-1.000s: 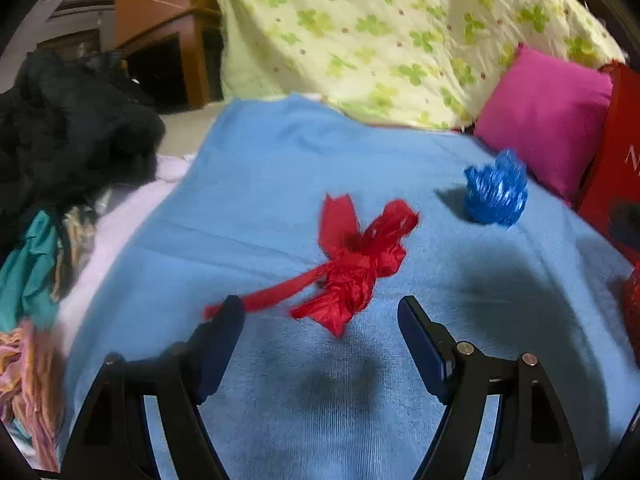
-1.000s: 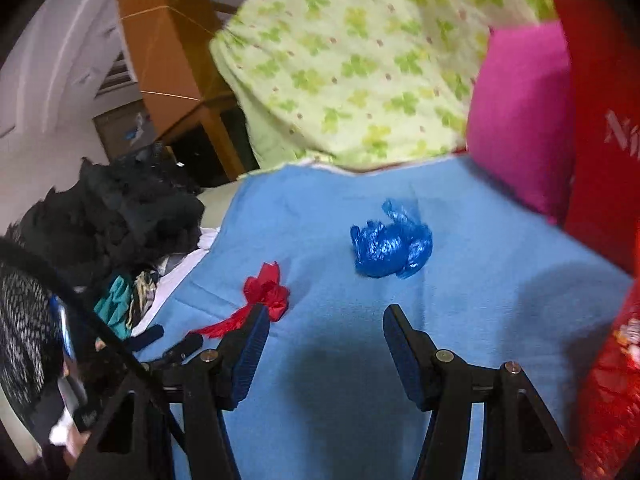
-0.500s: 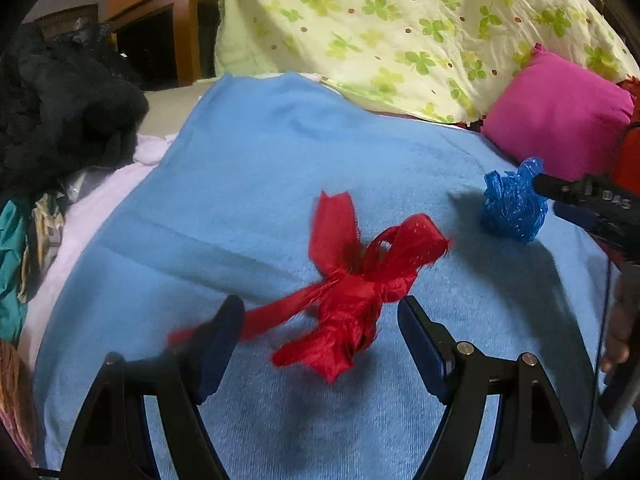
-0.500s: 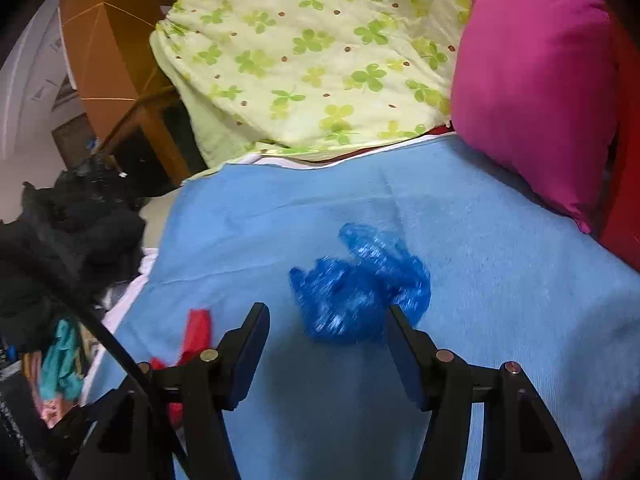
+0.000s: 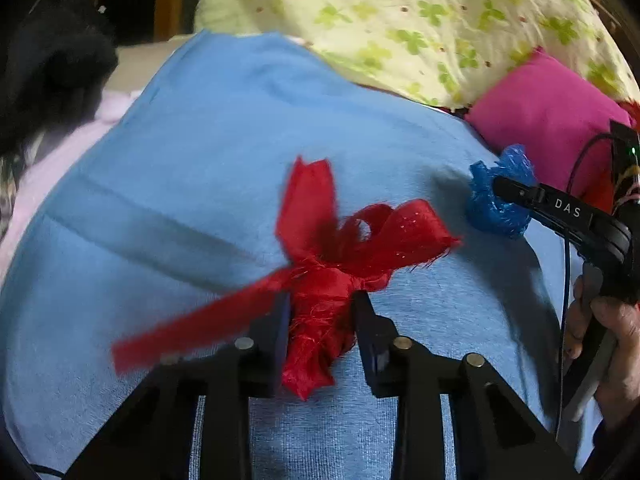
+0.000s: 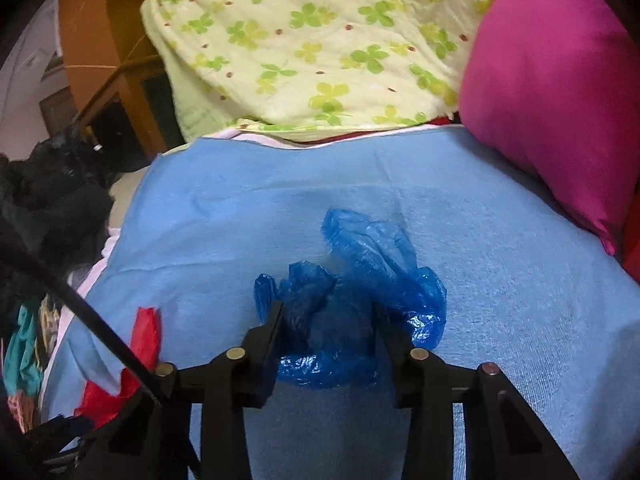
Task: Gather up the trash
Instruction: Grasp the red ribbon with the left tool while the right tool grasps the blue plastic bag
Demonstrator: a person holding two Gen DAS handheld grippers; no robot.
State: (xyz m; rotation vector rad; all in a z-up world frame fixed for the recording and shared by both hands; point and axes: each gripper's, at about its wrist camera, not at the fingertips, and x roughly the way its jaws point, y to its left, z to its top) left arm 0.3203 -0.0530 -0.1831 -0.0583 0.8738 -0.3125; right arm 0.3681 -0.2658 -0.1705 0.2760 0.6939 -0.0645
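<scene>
Red ribbon (image 5: 320,276) in closing left gripper (image 5: 322,312), person's hand (image 5: 604,344) only there

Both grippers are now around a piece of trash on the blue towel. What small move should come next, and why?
Probably finish closing both, then lift. The left gripper has the red ribbon bundle between its closing jaws, and the right gripper is closing around the crumpled blue plastic bag. Both pieces lie on the blue towel, so a firm pinch should come before raising them.
</scene>
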